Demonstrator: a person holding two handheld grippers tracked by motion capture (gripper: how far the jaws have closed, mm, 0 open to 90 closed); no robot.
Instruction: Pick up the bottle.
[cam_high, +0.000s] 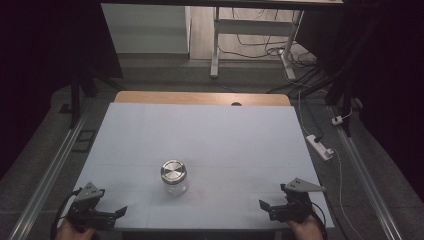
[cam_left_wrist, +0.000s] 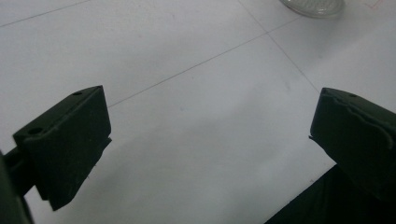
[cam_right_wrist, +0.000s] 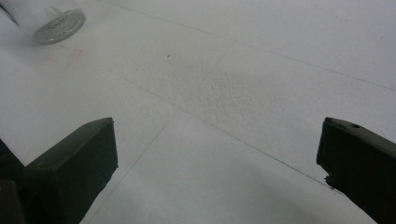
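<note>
A clear glass jar (cam_high: 174, 176) with a round metal lid stands upright near the middle front of the white table (cam_high: 200, 135). My left gripper (cam_high: 119, 212) rests at the front left corner, open, with nothing between its jaws. My right gripper (cam_high: 263, 205) sits at the front right, also open and empty. Both point inward toward the jar and stay well apart from it. In the left gripper view (cam_left_wrist: 210, 135) the jar's base (cam_left_wrist: 312, 6) peeks in at the top edge. In the right gripper view (cam_right_wrist: 217, 154) the jar (cam_right_wrist: 52, 21) appears at the top left.
A strip of bare wood (cam_high: 200, 98) edges the table's far side. A power strip (cam_high: 320, 146) and cables lie on the floor to the right. A desk frame (cam_high: 250, 35) stands beyond the table. Faint seam lines cross the white surface.
</note>
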